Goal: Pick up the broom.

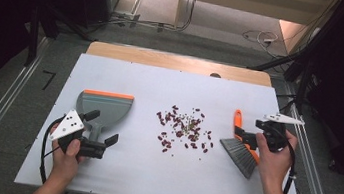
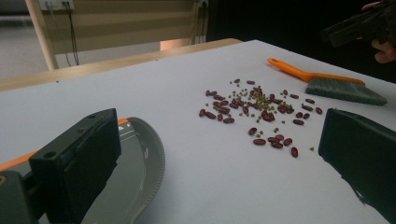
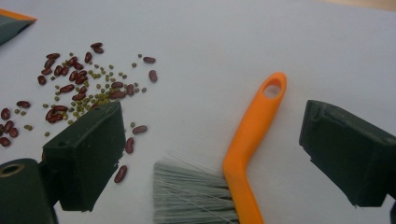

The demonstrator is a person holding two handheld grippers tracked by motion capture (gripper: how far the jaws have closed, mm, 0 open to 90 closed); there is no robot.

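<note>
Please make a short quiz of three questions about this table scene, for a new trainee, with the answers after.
1. True or false: the right gripper is shut on the brush.
2. What lies scattered on the white table between the dustpan and the brush? A) coins B) red beans mixed with small green ones C) screws
3. Fill the gap: the dustpan's front lip is coloured ____.

Key
1. False. Its jaws stand open on either side of the orange handle, not touching it.
2. B. The beans lie in a loose patch at the middle of the table.
3. Orange.
</note>
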